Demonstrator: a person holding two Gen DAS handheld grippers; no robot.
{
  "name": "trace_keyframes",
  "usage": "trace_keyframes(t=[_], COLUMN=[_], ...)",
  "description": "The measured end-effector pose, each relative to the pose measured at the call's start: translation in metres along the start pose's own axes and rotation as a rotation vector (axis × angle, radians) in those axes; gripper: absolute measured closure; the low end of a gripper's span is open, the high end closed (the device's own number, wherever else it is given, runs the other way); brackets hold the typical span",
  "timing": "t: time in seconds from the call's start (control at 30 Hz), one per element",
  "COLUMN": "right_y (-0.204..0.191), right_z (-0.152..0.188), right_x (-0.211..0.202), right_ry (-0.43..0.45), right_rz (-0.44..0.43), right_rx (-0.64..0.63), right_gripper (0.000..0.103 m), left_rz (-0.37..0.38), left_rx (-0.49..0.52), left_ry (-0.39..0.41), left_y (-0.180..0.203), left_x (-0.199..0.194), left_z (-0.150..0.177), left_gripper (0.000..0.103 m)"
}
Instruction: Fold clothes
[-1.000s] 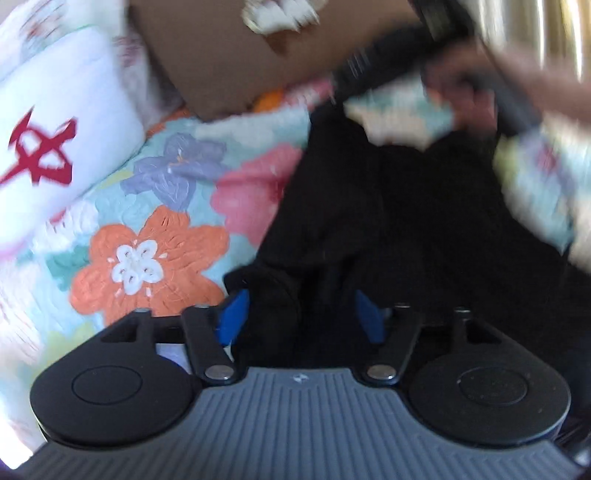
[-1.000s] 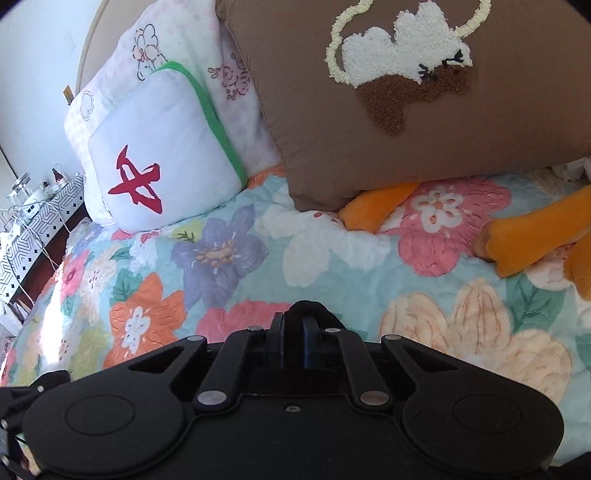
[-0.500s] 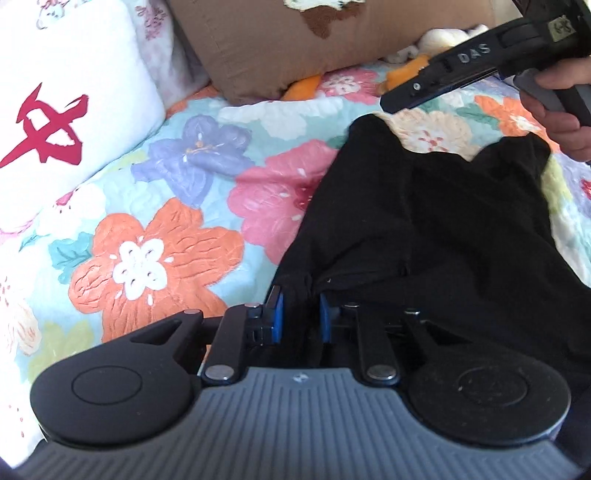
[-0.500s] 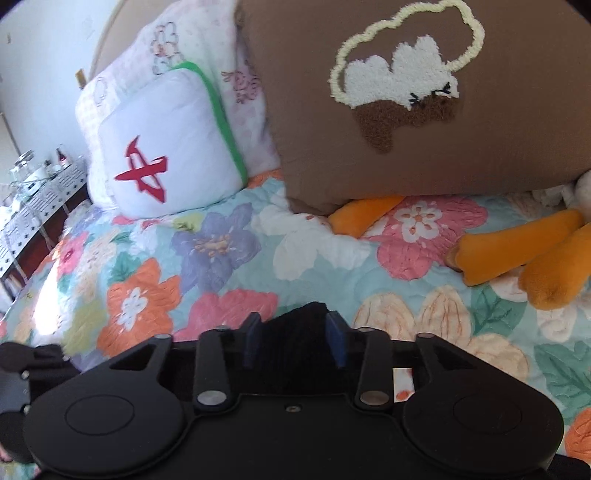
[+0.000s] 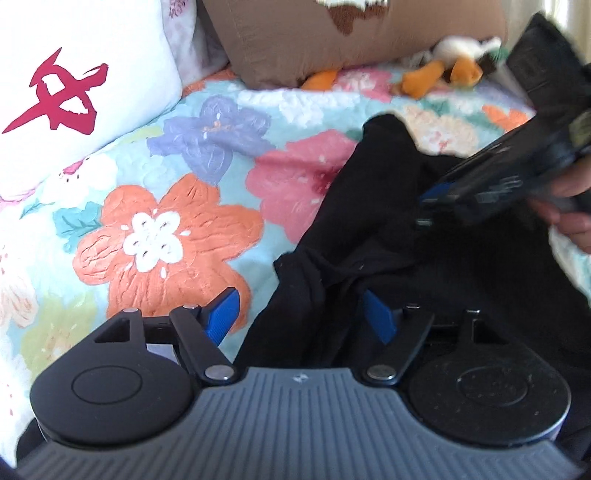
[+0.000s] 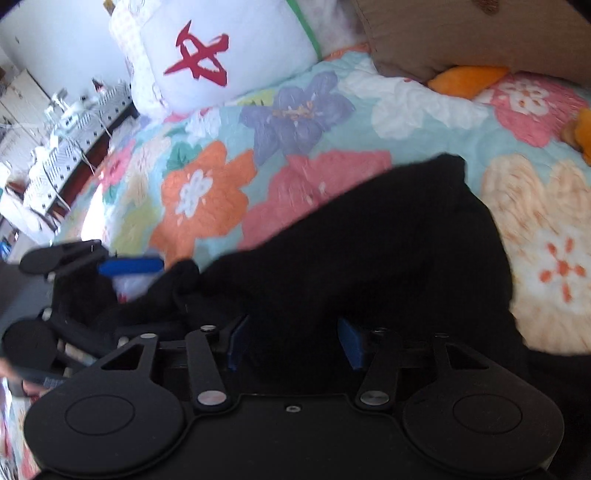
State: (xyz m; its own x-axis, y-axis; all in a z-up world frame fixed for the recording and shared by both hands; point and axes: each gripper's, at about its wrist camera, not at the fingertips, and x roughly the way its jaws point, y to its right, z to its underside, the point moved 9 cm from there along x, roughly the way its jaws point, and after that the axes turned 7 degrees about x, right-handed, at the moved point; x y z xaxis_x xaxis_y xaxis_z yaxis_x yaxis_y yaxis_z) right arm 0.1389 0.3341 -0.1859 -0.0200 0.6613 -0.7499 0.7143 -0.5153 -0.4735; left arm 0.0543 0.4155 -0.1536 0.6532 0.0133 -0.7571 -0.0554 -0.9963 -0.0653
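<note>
A black garment (image 5: 424, 254) lies bunched on the floral quilt (image 5: 166, 221). My left gripper (image 5: 301, 315) is open, blue pads spread, with a fold of the black cloth lying loose between them. My right gripper (image 6: 293, 343) is open too, low over the garment (image 6: 369, 251), cloth between its pads. The right gripper also shows in the left wrist view (image 5: 509, 177), blurred, over the garment's right side. The left gripper shows at the left edge of the right wrist view (image 6: 129, 266), at the garment's left end.
A white pillow with a red mark (image 5: 74, 85) and a brown cushion (image 5: 332, 33) lean at the head of the bed. An orange and white plush toy (image 5: 443, 70) lies by the cushion. Shelves with small items (image 6: 55, 140) stand beyond the bed's left edge.
Both grippers were shut on the black garment and have opened, letting it go. The right gripper has dropped low over the cloth and swung left.
</note>
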Motion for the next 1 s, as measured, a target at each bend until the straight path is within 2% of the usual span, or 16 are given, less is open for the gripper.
trace_keyframes(t=[0.03,0.13,0.2,0.27,0.33,0.37,0.4,0.43,0.47,0.53,0.63,0.67,0.77,0.87,0.93,1.0], right_y=[-0.002,-0.009,-0.014,-0.019,-0.024,-0.026,-0.027,-0.027,-0.025,-0.019,-0.005,0.004,0.036,0.058,0.068,0.073], right_z=[-0.006,-0.033,-0.054,-0.071,-0.084,-0.089,-0.094,-0.097,-0.100,-0.105,-0.103,-0.100,-0.089,-0.073,-0.065,-0.060], right_x=[0.002,0.002,-0.001,-0.003,-0.003,-0.003,-0.003,-0.004,-0.005,-0.008,-0.019,-0.025,-0.038,-0.049,-0.058,-0.061], right_ry=[0.013,0.079,0.115,0.136,0.154,0.163,0.171,0.179,0.187,0.202,0.220,0.235,0.266,0.262,0.279,0.269], right_rz=[-0.005,-0.033,-0.117,-0.200,-0.230,-0.238,-0.243,-0.246,-0.250,-0.256,-0.248,-0.225,-0.072,0.066,0.118,0.135], right_rx=[-0.010,-0.010,0.045,0.110,0.132,0.136,0.139,0.141,0.148,0.173,0.190,0.200,0.232,0.212,0.190,0.169], right_gripper=[0.097,0.097,0.097,0.097,0.097,0.097,0.097,0.097,0.097,0.097,0.092,0.092,0.091,0.091,0.083,0.044], left_rz=[0.010,-0.057,-0.072,-0.073,-0.084,-0.103,-0.122,-0.159,-0.185,-0.187,-0.204,-0.239,-0.314,-0.256,-0.266,-0.282], left_rx=[-0.008,0.055,0.083,0.092,0.081,0.068,0.053,0.018,-0.051,-0.209,-0.370,-0.394,-0.491,-0.673,-0.630,-0.544], left_ry=[0.022,0.058,0.058,0.043,0.007,-0.015,-0.036,-0.051,-0.043,0.028,0.033,0.017,-0.064,-0.008,-0.004,-0.001], left_y=[0.000,0.000,0.000,0.000,-0.003,-0.007,-0.011,-0.020,-0.029,-0.052,-0.087,-0.097,-0.123,-0.137,-0.135,-0.129], left_x=[-0.004,-0.008,-0.009,-0.004,0.007,0.013,0.019,0.022,0.022,0.014,0.016,0.020,0.041,0.048,0.047,0.043], left_z=[-0.001,-0.009,-0.015,-0.019,-0.022,-0.023,-0.024,-0.026,-0.028,-0.036,-0.036,-0.033,-0.013,0.001,-0.001,-0.005], left_gripper=[0.029,0.029,0.029,0.029,0.029,0.034,0.047,0.099,0.095,0.095,0.095,0.096,0.095,0.095,0.092,0.089])
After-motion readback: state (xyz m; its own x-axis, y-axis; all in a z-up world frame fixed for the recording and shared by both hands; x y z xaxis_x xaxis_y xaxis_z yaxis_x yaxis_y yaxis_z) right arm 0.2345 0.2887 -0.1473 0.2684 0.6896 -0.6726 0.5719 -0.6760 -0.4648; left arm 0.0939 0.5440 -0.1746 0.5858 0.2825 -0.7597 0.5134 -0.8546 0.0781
